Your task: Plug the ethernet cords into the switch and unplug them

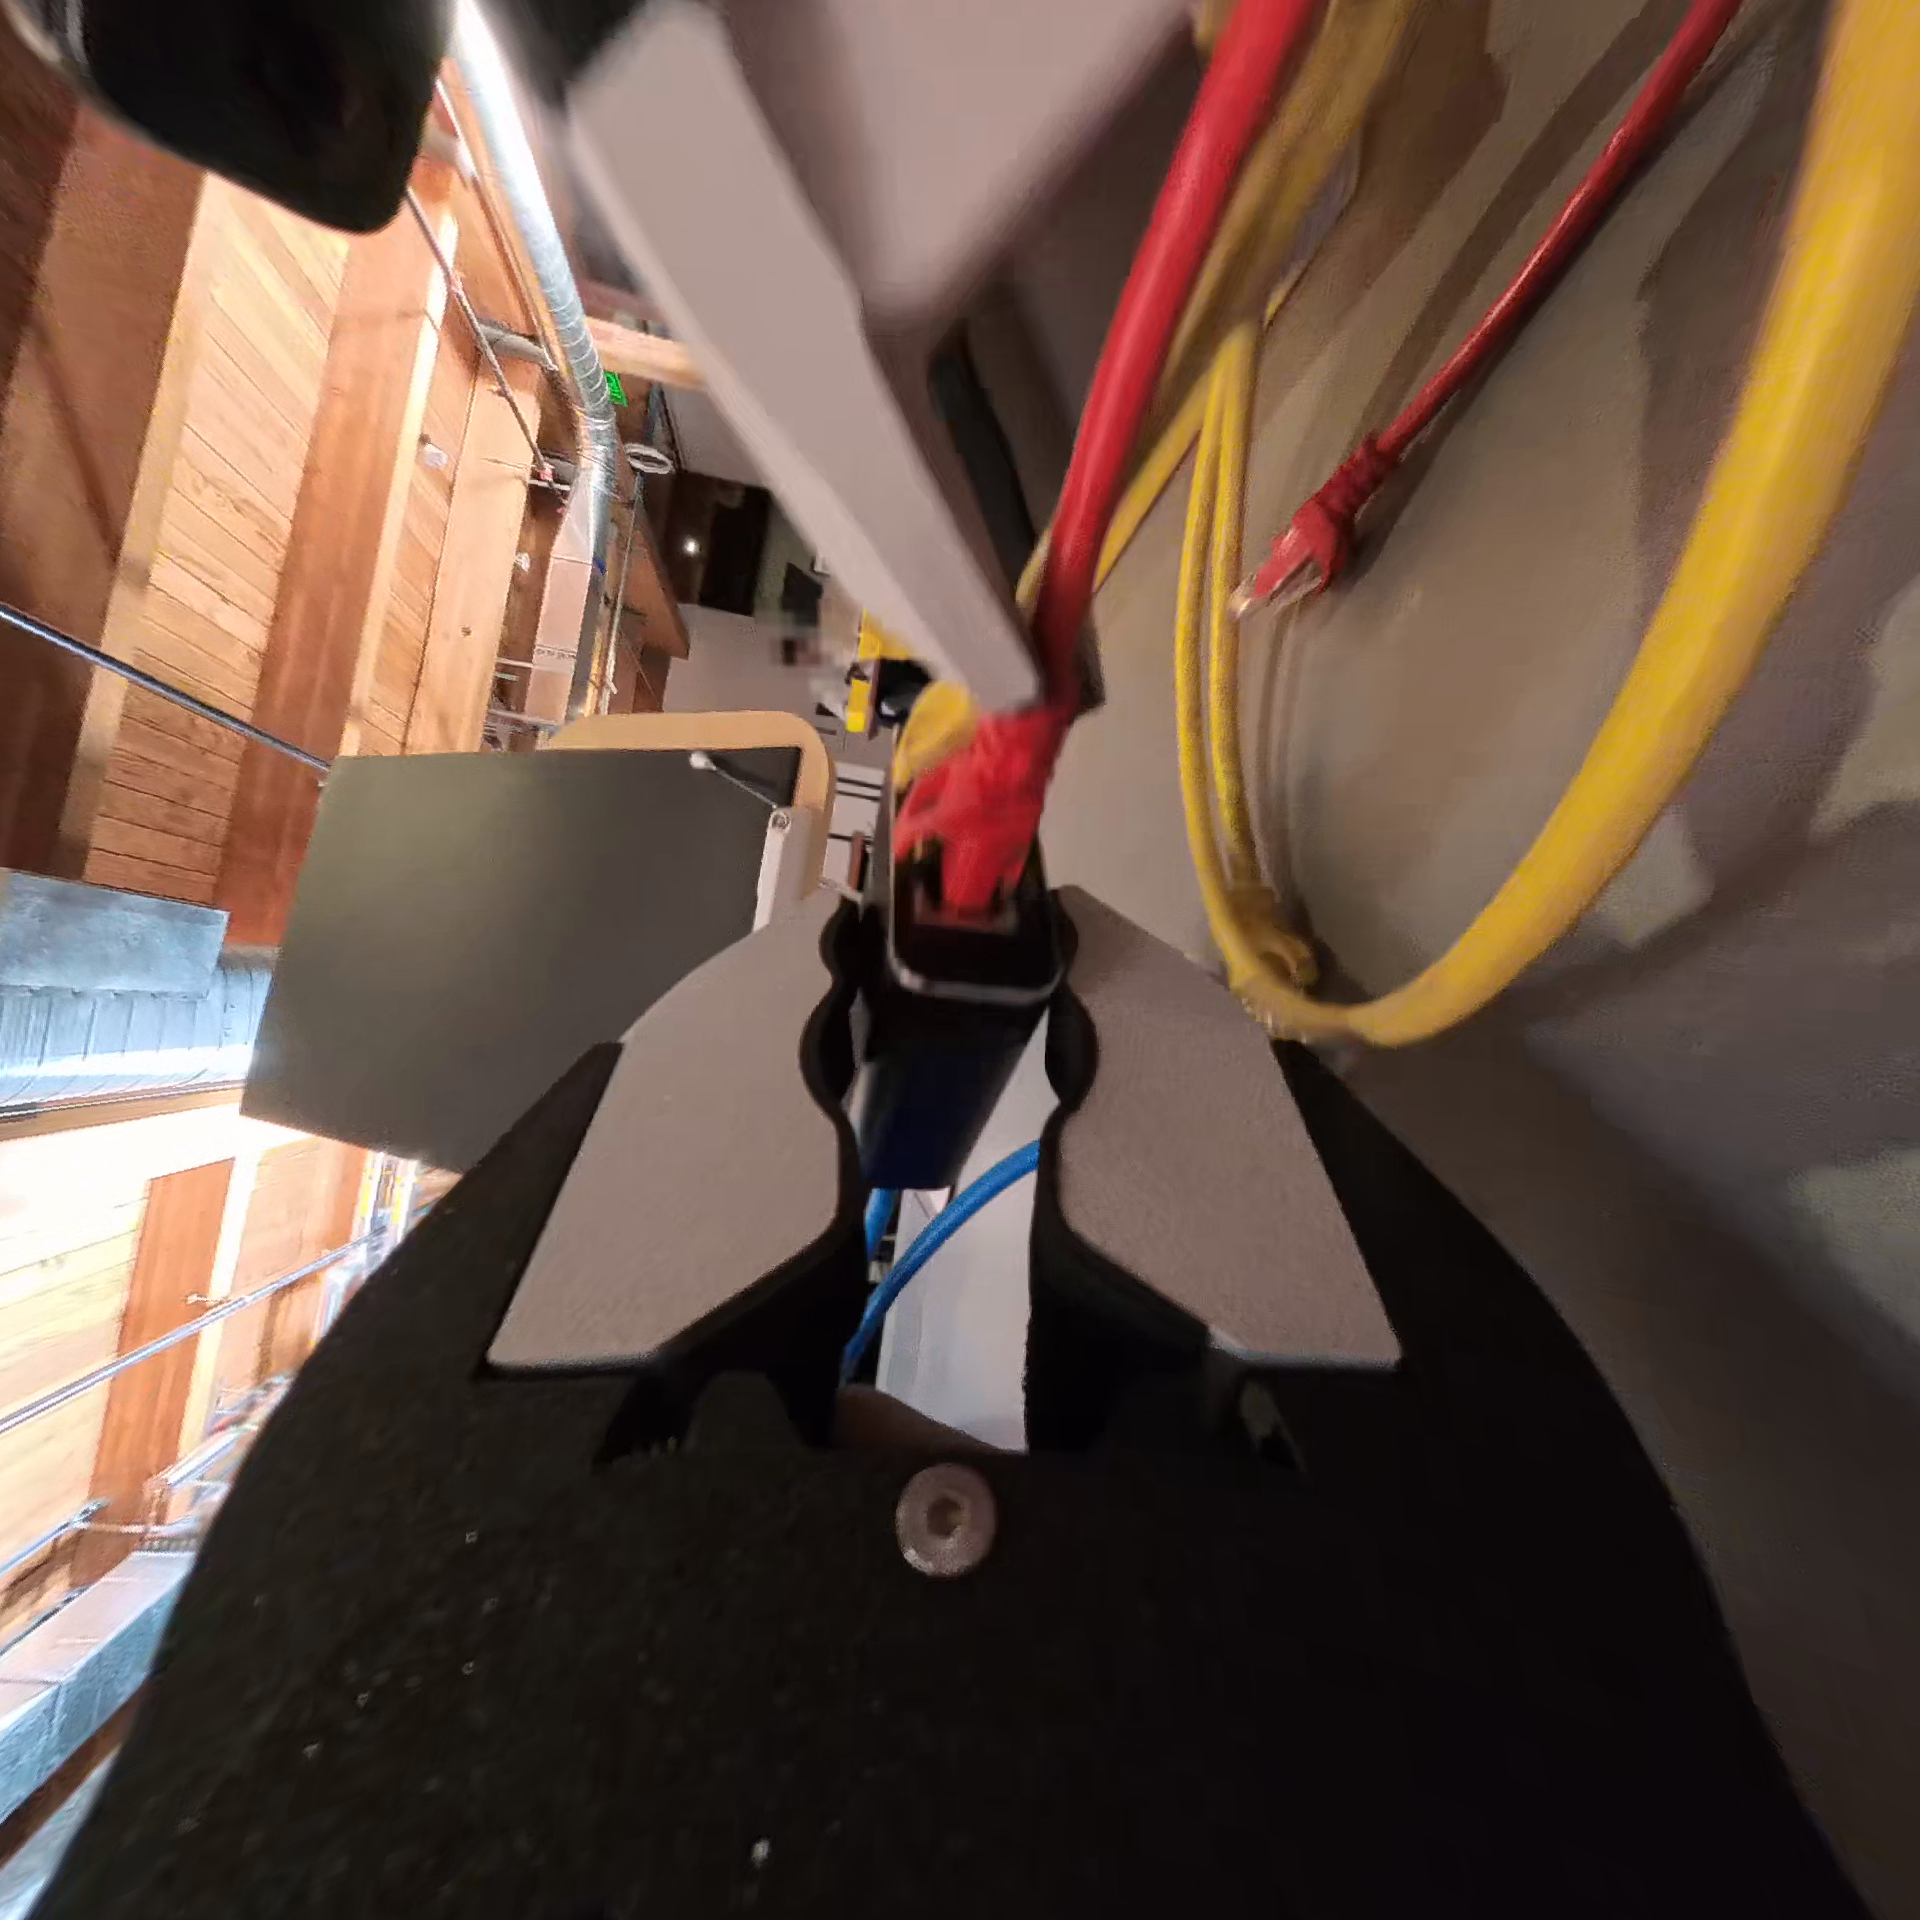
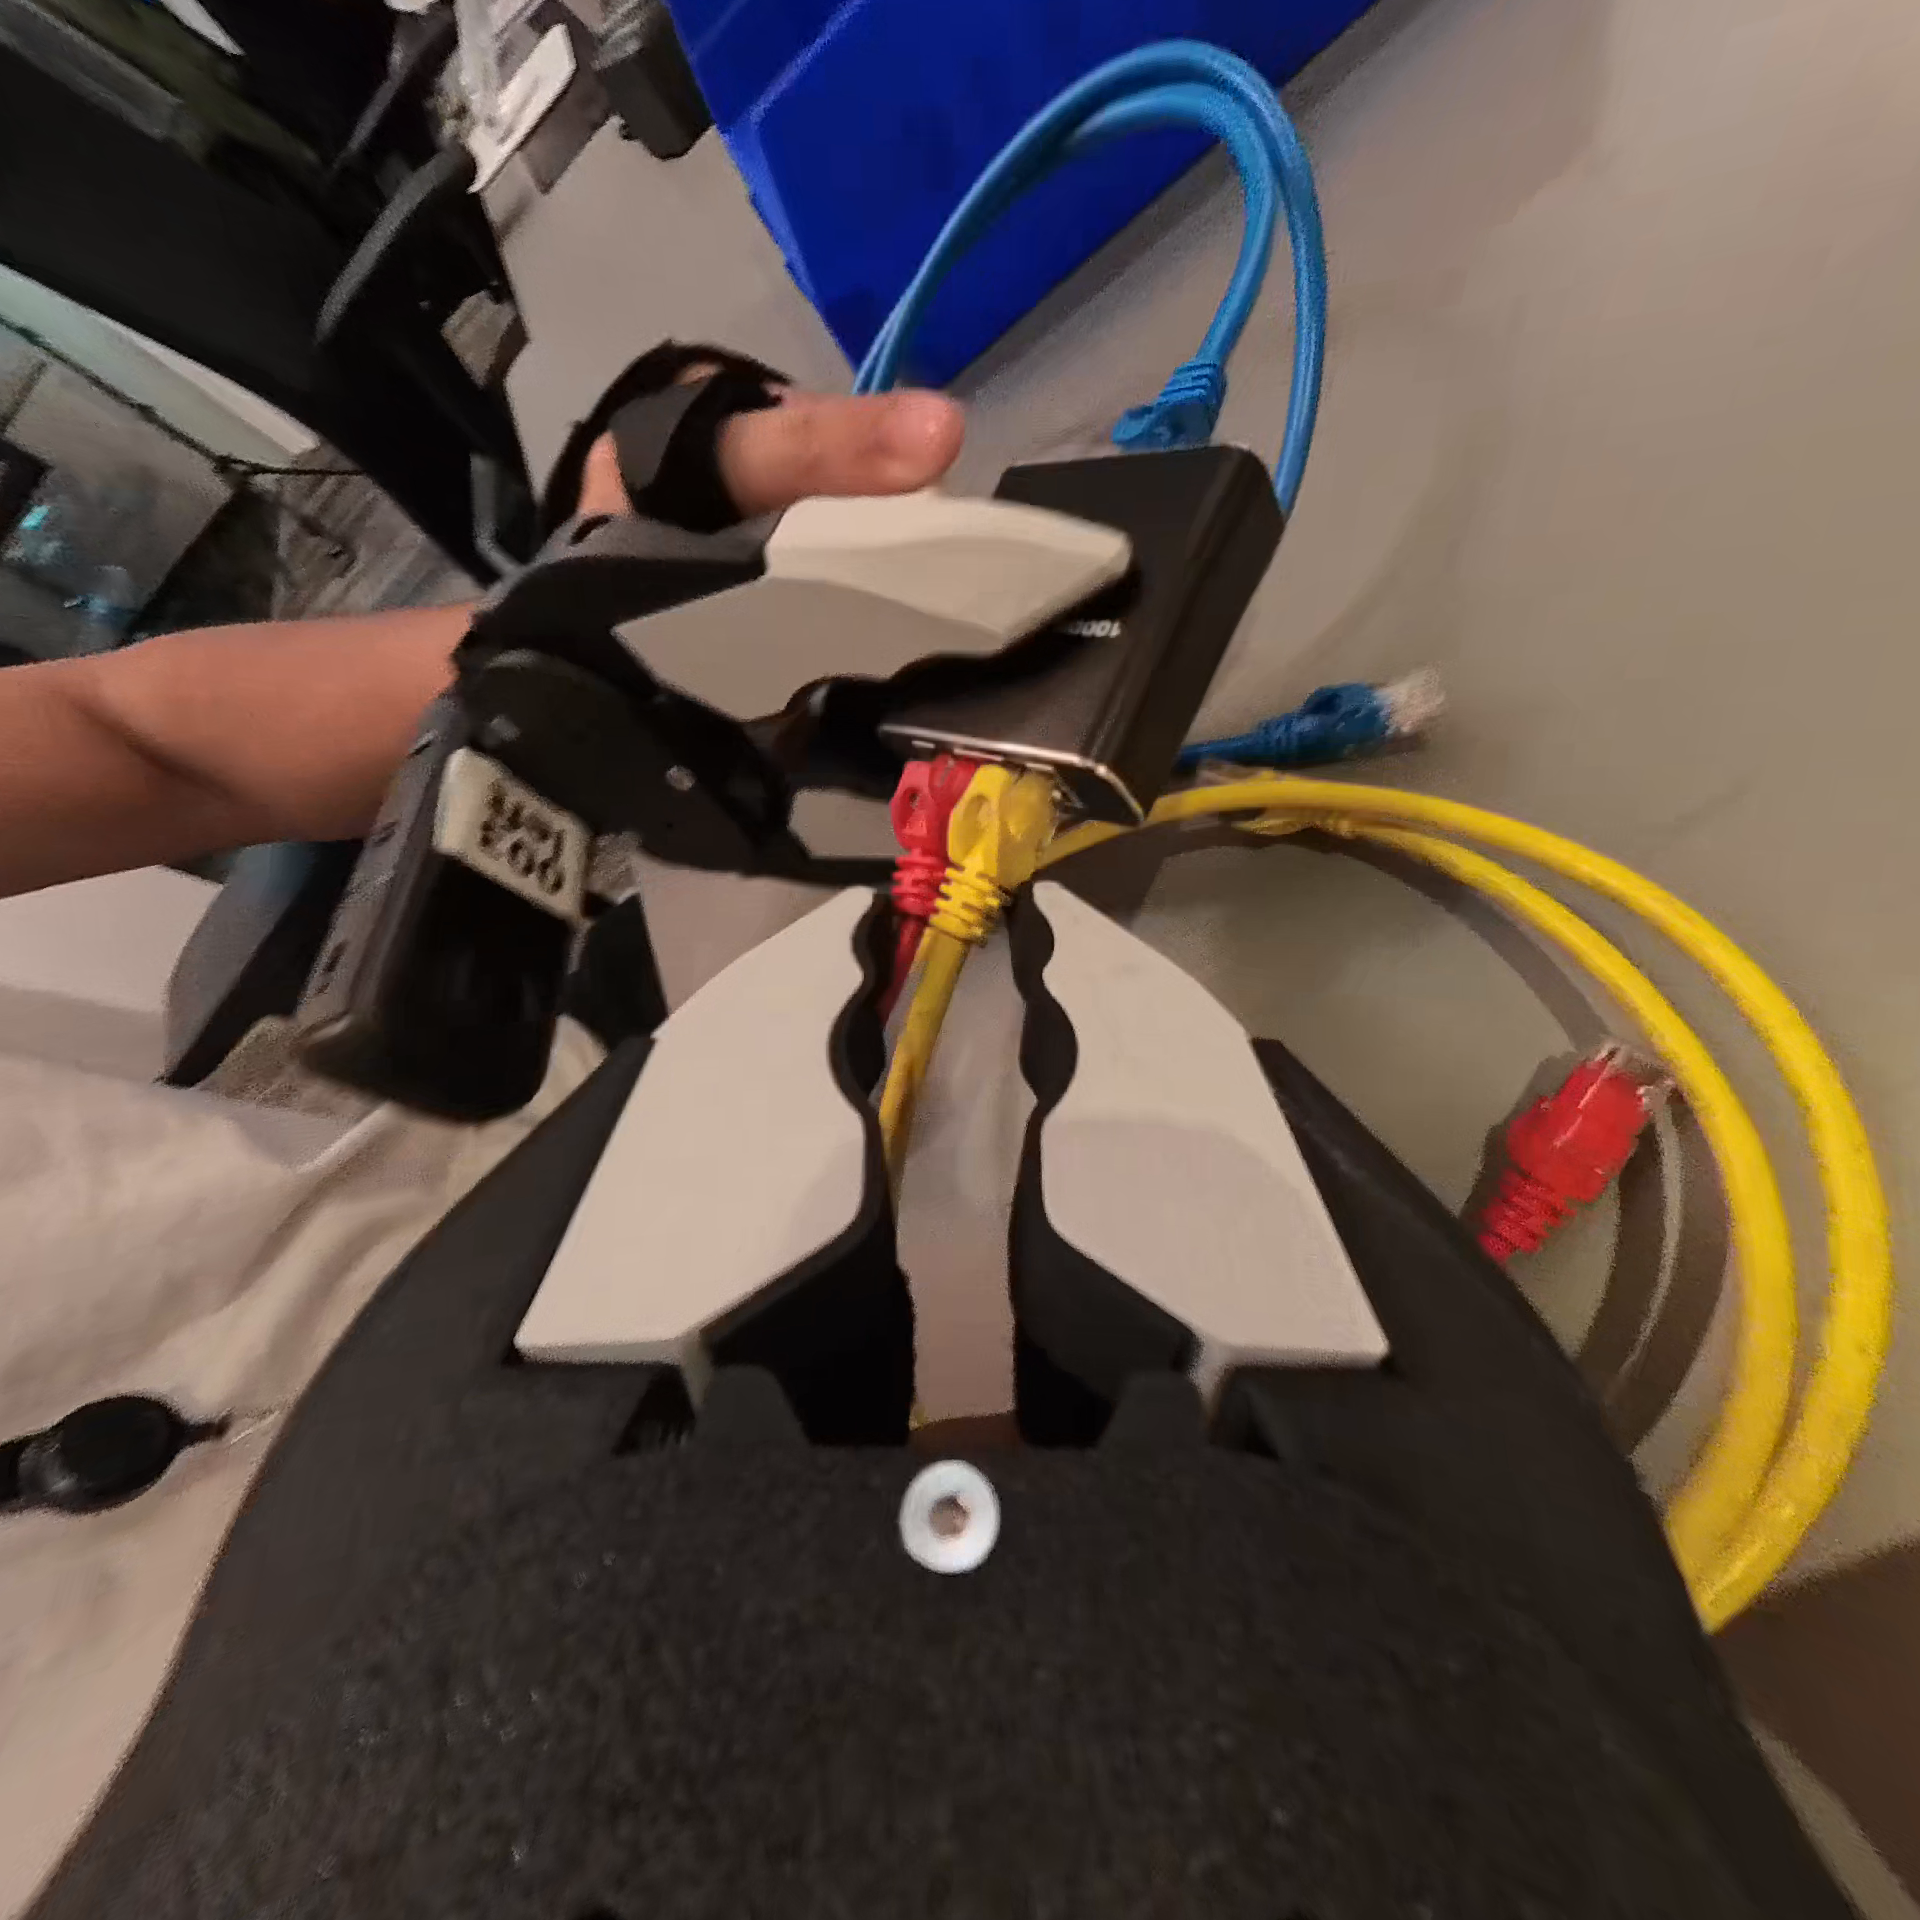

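Steadying the switch (image 2: 1153, 613) for plugging, left gripper (image 1: 951, 971) fingers clamp it, while right gripper (image 2: 951, 925) fingers, narrowly parted, apparently pinch the yellow cord (image 2: 971, 862).

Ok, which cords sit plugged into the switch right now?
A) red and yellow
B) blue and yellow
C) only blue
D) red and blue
A: in the right wrist view a red plug and a yellow plug sit side by side in the ports of the black switch, which the left gripper holds, while both blue plugs lie loose on the grey table.
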`<state>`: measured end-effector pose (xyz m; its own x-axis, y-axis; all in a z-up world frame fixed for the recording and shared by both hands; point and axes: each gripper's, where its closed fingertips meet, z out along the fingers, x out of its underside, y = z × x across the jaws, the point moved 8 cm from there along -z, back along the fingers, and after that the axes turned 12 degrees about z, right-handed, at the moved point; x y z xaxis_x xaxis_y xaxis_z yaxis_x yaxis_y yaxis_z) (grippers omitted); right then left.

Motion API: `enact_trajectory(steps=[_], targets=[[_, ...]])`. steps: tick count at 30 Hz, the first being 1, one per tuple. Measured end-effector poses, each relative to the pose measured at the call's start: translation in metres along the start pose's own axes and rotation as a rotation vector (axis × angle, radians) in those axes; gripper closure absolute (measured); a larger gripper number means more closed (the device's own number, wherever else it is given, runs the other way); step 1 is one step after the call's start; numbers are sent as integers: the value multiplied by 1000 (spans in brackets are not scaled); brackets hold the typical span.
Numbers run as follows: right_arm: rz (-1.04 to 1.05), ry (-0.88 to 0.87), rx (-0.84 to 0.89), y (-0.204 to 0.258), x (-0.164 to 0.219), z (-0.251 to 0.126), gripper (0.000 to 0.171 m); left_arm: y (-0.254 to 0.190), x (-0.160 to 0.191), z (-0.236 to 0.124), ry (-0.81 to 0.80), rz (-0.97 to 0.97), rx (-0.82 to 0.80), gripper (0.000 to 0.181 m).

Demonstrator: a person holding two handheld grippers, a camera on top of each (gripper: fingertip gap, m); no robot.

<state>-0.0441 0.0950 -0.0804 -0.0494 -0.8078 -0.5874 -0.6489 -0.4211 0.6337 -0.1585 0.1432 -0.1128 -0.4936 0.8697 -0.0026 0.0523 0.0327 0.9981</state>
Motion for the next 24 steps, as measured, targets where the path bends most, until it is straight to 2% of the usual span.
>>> enact_trajectory(steps=[1, 5, 7, 18, 21, 24], targets=[[1, 31, -28, 0, 2, -2, 150, -1, 5, 0, 7, 8, 7, 149], [19, 117, -129, 0, 8, -2, 149, -6, 11, -4, -40, 74, 19, 155], [67, 116, -126, -3, 5, -1, 148, -9, 10, -5, -44, 125, 16, 155], [175, 75, -175, -5, -2, -3, 152, -4, 1, -12, -66, 150, -58, 153], [177, 17, -142, -6, -4, -2, 157, -3, -2, -10, -5, 188, -68, 152], [178, -24, -114, -8, -7, -2, 156, 0, -1, -6, 67, 169, -11, 154]])
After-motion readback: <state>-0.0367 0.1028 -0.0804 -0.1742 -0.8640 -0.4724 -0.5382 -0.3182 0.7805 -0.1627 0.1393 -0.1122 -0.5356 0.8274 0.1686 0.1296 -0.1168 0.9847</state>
